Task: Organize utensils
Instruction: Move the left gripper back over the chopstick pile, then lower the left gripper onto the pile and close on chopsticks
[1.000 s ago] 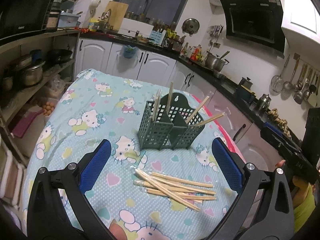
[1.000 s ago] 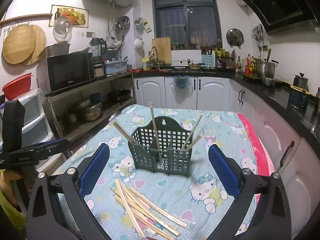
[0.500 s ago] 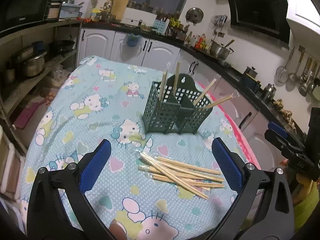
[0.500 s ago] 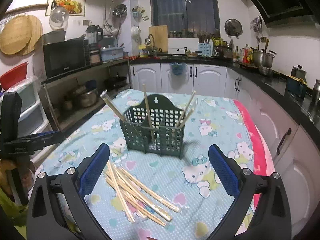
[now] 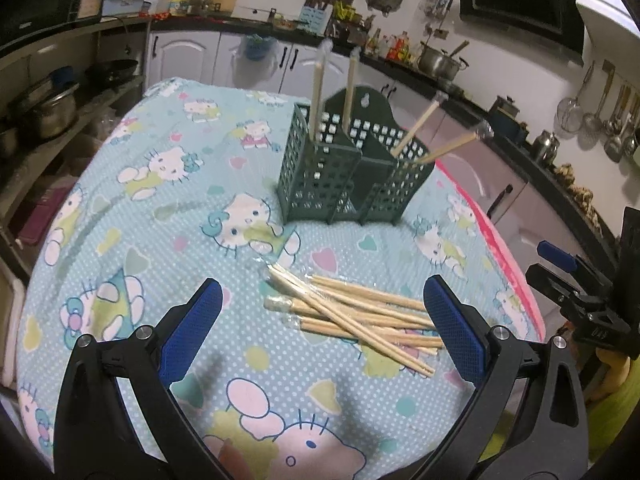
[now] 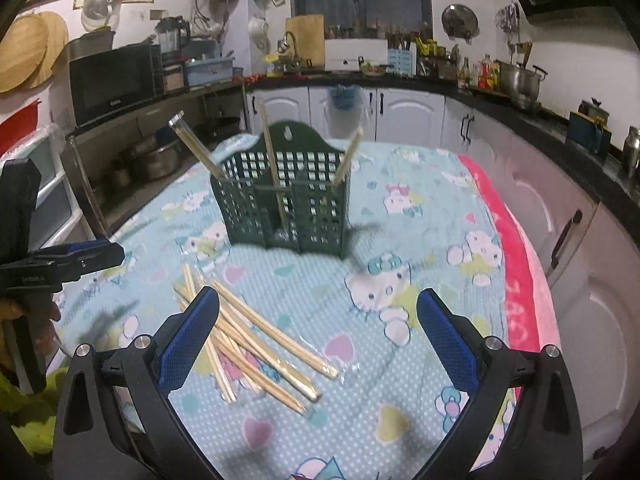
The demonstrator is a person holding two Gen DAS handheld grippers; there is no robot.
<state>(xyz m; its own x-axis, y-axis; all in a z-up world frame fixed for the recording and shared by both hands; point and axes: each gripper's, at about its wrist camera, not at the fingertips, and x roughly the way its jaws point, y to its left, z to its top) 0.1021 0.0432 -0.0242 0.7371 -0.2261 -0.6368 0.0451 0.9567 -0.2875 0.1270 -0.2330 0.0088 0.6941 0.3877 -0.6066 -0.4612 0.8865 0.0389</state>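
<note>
**Chopsticks Split Between Green Holder and Table**

The green slotted holder [image 5: 352, 168] stands upright on the cartoon-cat tablecloth [image 5: 160, 208]. 4 wrapped chopsticks [image 5: 316, 92] lean out of its compartments; which compartment each sits in is hard to tell. A loose pile of chopsticks [image 5: 352, 316] lies on the cloth in front of it, partly hidden behind a blue finger pad in the right view. The left gripper [image 5: 320, 320] and right gripper [image 6: 318, 332] both gape wide, holding nothing. Print on the gripper bodies is unreadable.
</note>
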